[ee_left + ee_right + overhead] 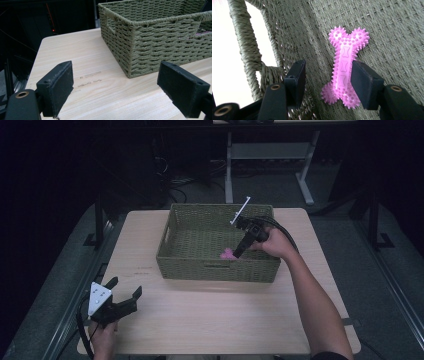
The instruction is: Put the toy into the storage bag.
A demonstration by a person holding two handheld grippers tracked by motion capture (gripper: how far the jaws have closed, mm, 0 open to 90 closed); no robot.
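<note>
From above, nearest the camera, the left gripper [125, 292] rests at the table's [210, 320] seven o'clock corner, jaws spread on nothing. Toward one o'clock, the right gripper [237, 253] reaches down into a woven green basket [172, 262], its tip at a pink bone toy [228, 253] lying on the basket floor by the near wall. This hand is far nearer the toy.

In the left gripper view, the two spread pads frame bare tabletop [100, 95], with the basket [155, 50] at one o'clock, apart from them.

In the right gripper view, the toy [344, 67] lies between the parted jaws, its long axis running six to twelve o'clock along them. The right pad sits against its edge; the left pad stands clear, so nothing is pinched.
</note>
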